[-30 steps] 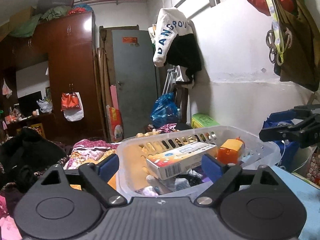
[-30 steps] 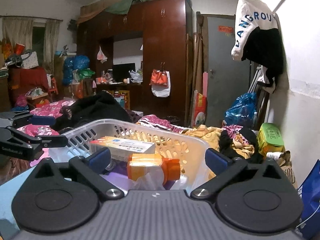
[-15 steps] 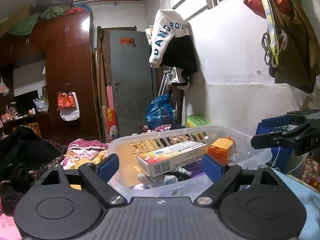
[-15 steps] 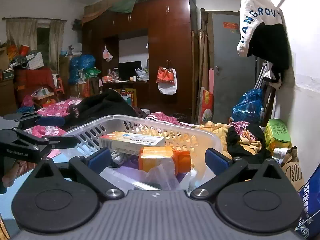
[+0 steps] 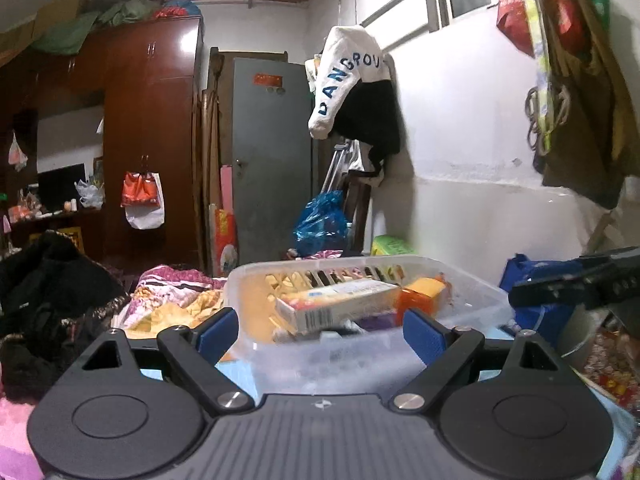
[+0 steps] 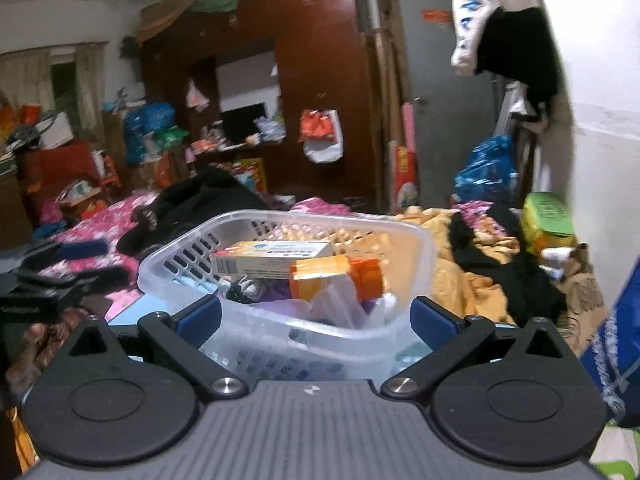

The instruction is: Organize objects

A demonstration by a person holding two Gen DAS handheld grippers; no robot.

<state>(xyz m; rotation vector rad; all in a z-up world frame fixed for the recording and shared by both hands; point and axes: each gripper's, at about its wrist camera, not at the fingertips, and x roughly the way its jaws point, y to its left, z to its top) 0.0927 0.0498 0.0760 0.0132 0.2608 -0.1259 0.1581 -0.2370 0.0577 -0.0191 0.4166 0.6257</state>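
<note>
A clear plastic basket [image 5: 472, 300] [image 6: 420, 248] stands on a light blue table. In it lie a long white and orange box [image 5: 340, 304] [image 6: 276, 260], an orange bottle [image 5: 424, 296] [image 6: 340, 284] and several small items. My left gripper [image 5: 320, 332] is open and empty, its blue pads either side of the basket's near wall. My right gripper [image 6: 316, 316] is open and empty, its pads flanking the basket's near corner. The right gripper also shows at the right edge of the left wrist view [image 5: 580, 284], and the left gripper at the left edge of the right wrist view [image 6: 44, 276].
The blue table edge [image 6: 132, 308] drops to a bed strewn with clothes [image 6: 480, 280] and pink bedding [image 6: 100, 220]. A white wall [image 5: 480, 200] with hanging bags and a jacket [image 5: 352, 92] is on the right. A blue bag [image 6: 624, 340] stands close on the right.
Both grippers have drawn back from the basket and risen a little; the right wrist view has swung left. The basket now appears smaller and farther ahead. Both stay open.
</note>
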